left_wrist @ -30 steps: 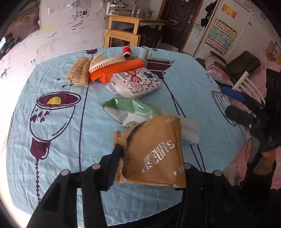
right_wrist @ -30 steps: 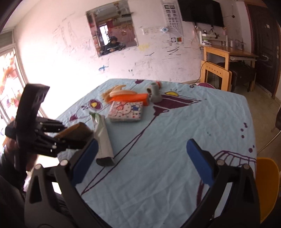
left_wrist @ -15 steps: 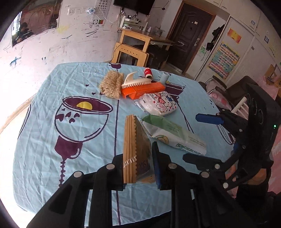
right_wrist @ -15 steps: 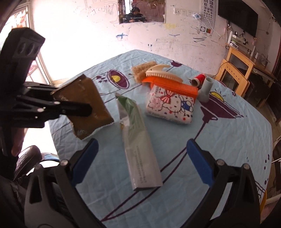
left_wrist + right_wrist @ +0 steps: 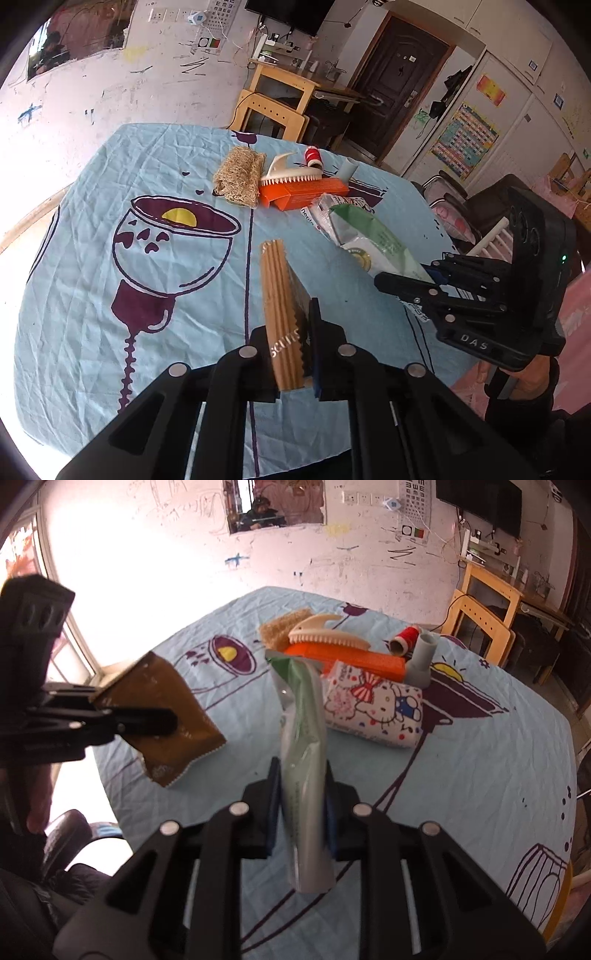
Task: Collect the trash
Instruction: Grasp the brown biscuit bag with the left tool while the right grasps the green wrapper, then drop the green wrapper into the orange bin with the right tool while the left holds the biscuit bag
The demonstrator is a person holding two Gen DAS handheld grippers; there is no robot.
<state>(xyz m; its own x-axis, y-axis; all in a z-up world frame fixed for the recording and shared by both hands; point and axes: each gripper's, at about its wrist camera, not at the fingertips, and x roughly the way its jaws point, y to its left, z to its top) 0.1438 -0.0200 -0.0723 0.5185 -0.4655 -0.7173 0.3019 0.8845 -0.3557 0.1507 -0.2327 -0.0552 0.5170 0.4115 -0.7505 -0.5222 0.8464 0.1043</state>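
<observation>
The right gripper clamped the long green-and-white plastic wrapper, its length pointing away; the left gripper, closing, pinched the brown biscuit packet edge-on.

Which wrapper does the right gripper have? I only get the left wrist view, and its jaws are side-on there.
Observer: The green wrapper. The right gripper is shut on it, a pad pressed on each side.
Operator: Something white sits behind that wrapper. What is it?
Observer: A tissue pack with a cartoon cat print, lying beside the orange box.
Operator: My brown wrapper is edge-on.
Observer: The right wrist view shows the brown wrapper by its broad face, with a zigzag edge at its lower end. The left gripper has its jaws closing on it.
</observation>
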